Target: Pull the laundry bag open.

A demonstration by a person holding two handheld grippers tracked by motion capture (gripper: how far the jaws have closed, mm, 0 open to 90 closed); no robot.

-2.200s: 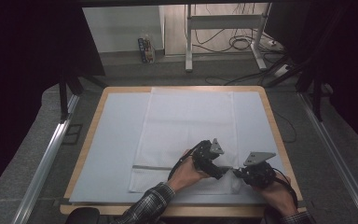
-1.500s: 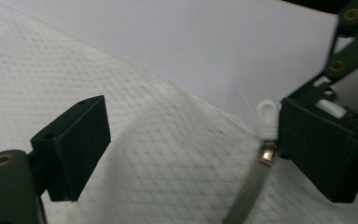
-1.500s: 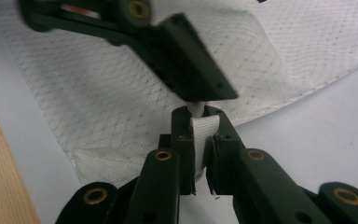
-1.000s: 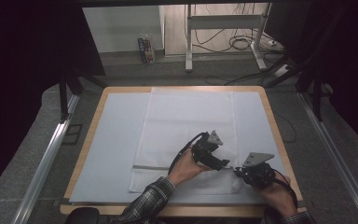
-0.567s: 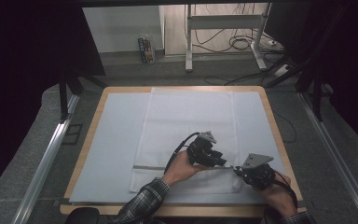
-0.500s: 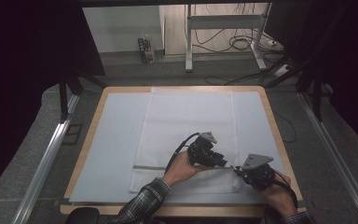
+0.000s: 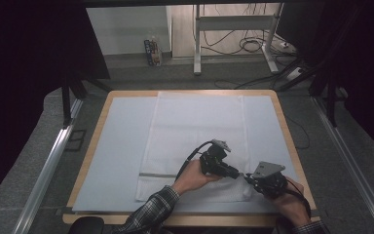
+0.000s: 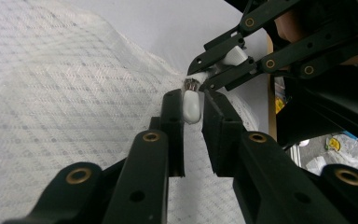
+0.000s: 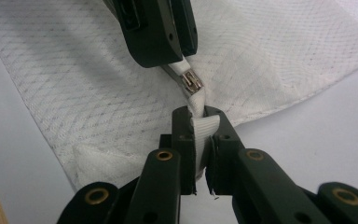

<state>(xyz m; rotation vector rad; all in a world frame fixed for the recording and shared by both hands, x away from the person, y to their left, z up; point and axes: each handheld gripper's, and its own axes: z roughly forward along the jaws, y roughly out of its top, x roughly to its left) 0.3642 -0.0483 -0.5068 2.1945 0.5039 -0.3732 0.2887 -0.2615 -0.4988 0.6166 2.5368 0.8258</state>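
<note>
Your left gripper, jaws just closed, pinches the white zipper pull; your right gripper clamps the white quilted fabric cover's corner just beside it.

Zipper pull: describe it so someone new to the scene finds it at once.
On the table lies a white cloth cover. At its near right corner the two claws meet. The zipper pull is the small metal slider with a white tab, between the left claw and the right claw, the only metal on the cloth.
</note>
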